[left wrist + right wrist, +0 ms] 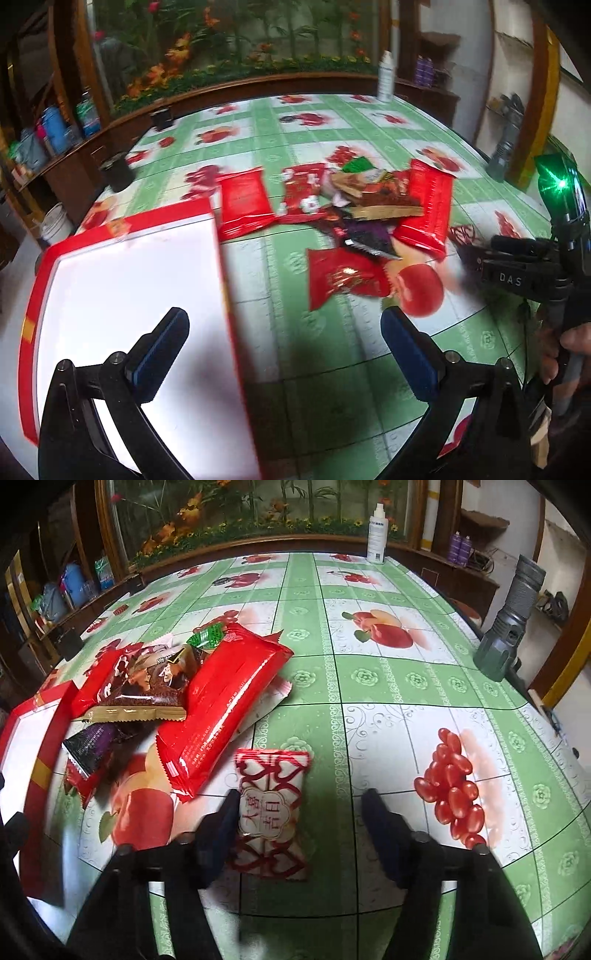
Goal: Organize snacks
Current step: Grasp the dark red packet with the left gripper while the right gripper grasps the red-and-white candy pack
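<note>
A pile of snack packets (354,206) lies mid-table: long red ones (221,709), a brown one (159,679) and a dark purple one (92,746). A white box with a red rim (33,295) sits to the pile's left. My left gripper (284,350) is open and holds nothing, one finger over the box, the other over the cloth. A white packet with red hearts (273,812) lies flat between the fingers of my right gripper (301,819). The left finger (221,823) is against it, while the right finger (380,827) stands clear of it.
A green fruit-print tablecloth (369,679) covers the table. A white spray bottle (376,531) stands at the far edge, a grey torch (509,620) at the right edge, and two black cups (118,171) at the far left. A hand (569,343) grips the right tool's handle.
</note>
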`<state>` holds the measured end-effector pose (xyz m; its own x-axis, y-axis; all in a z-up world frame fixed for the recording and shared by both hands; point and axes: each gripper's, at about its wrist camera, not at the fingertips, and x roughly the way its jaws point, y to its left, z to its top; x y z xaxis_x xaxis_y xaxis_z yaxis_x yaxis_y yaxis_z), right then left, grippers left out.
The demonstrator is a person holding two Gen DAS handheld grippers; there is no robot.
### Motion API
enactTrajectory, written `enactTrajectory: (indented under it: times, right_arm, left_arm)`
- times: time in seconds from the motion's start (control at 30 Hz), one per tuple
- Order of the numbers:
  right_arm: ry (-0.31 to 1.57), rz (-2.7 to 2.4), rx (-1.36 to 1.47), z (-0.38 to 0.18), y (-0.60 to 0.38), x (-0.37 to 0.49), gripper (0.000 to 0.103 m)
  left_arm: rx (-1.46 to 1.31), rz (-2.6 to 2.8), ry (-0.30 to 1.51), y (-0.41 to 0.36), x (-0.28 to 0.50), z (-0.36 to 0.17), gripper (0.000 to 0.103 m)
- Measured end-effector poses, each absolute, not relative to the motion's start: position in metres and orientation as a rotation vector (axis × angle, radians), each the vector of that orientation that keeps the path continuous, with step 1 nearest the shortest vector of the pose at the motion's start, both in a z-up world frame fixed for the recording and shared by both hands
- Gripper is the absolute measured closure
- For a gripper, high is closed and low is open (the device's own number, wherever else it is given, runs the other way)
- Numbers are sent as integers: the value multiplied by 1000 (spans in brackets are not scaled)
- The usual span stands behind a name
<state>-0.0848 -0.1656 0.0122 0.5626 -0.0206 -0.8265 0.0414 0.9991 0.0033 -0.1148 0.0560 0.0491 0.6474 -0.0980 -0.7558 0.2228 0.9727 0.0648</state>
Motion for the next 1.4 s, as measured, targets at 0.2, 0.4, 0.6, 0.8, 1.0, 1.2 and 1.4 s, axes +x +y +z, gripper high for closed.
enactTrajectory:
  times: [0.2, 0.4, 0.6, 0.8, 1.0, 1.2, 1.4]
  right_arm:
    - [937, -29, 24, 14, -174, -90, 73]
    - [938, -15, 31, 14, -175, -88, 72]
    - [937, 10, 52, 14, -179, -88, 71]
    - [937, 15, 57, 14, -179, -88, 70]
    - [936, 18, 57, 14, -179, -88, 72]
    - [931, 39, 94, 14, -185, -89, 72]
    - [931, 40, 92, 14, -185, -89, 72]
  left_arm:
    - [197, -214, 903, 35, -87, 35, 0]
    - [212, -210, 960, 22, -64, 20, 0]
    - [224, -178, 977, 16, -60, 14, 3]
    - [176, -252, 968, 13, -61, 16, 36]
    - [129, -325, 951, 11, -63, 18, 59]
    - [56, -367, 950, 18, -62, 21, 60]
    - [73, -367, 945, 22, -76, 24, 60]
